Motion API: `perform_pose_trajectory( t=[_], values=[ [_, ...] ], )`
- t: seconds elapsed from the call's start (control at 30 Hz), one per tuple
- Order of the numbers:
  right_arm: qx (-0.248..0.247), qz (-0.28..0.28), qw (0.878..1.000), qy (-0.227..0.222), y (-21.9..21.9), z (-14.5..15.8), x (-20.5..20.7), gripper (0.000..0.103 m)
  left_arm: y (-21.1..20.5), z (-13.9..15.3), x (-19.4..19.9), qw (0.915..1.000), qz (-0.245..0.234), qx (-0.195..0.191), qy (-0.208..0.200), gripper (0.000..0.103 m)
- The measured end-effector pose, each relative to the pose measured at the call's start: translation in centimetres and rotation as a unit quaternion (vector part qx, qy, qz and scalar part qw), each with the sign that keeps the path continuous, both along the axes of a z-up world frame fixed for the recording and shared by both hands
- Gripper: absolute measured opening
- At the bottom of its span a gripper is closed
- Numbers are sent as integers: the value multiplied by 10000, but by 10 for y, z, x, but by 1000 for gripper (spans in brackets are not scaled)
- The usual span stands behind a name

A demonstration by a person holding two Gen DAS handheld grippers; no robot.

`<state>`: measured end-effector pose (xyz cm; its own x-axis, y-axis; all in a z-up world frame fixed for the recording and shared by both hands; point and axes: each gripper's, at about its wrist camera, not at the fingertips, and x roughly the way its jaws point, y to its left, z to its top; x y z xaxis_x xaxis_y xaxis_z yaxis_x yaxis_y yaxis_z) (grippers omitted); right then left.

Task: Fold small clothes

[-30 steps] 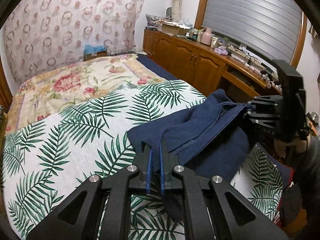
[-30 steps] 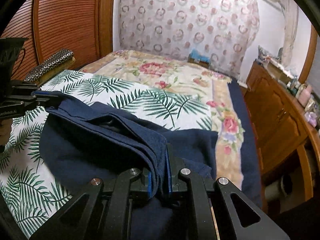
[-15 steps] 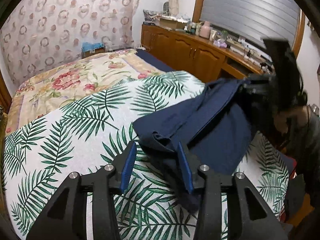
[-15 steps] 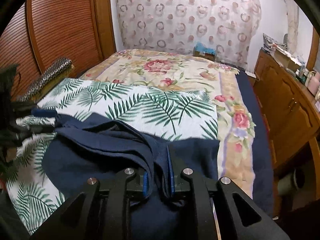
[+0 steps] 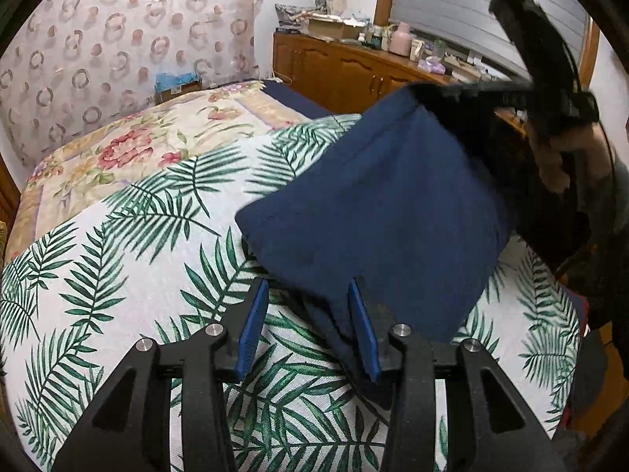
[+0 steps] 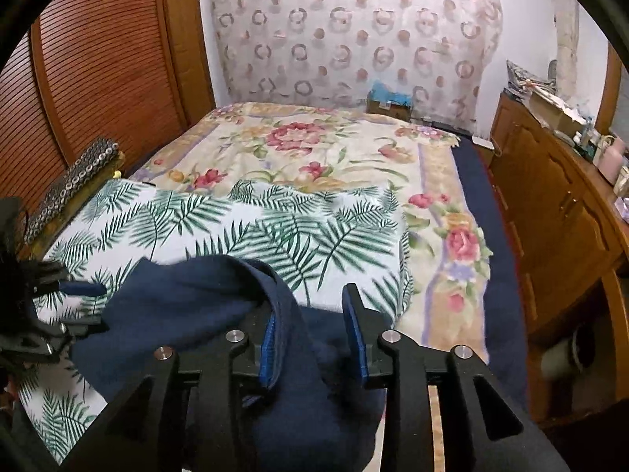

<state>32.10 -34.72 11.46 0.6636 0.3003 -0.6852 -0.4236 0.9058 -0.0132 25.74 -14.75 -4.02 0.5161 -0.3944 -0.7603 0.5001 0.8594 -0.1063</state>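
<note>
A navy blue garment (image 5: 377, 216) lies folded on the palm-leaf bedspread (image 5: 137, 275). My left gripper (image 5: 308, 322) is open, its jaws wide apart over the garment's near corner, holding nothing. My right gripper (image 6: 314, 326) is open too; a fold of the garment (image 6: 204, 306) drapes over its left finger (image 6: 271, 334). In the left wrist view the right gripper (image 5: 526, 59) is blurred at the garment's far right corner. In the right wrist view the left gripper (image 6: 35, 306) is at the far left edge of the cloth.
A floral blanket (image 6: 314, 145) covers the far half of the bed. A wooden cabinet (image 5: 354, 67) with clutter on top runs along the right side. A louvred wooden door (image 6: 98, 59) and a beaded mat (image 6: 70, 181) lie on the left.
Both grippers were shut on the navy garment a second ago; both have opened. The left let go first, then the right. The garment has dropped flatter onto the bed.
</note>
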Motion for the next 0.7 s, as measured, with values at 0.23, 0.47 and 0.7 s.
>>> perform_pose_trajectory(
  t=[0.23, 0.47, 0.7],
  values=[
    [-79, -370, 9989, -270, -3, 11, -5, 41, 2, -11, -2, 9999, 8, 38, 149, 43],
    [70, -77, 9994, -321, 2, 4, -50, 41, 6, 1, 1, 9999, 136, -39, -30, 43],
    [-91, 263, 9995, 118, 22, -35, -89, 41, 9, 11, 6, 9994, 237, -203, -174, 43]
  ],
)
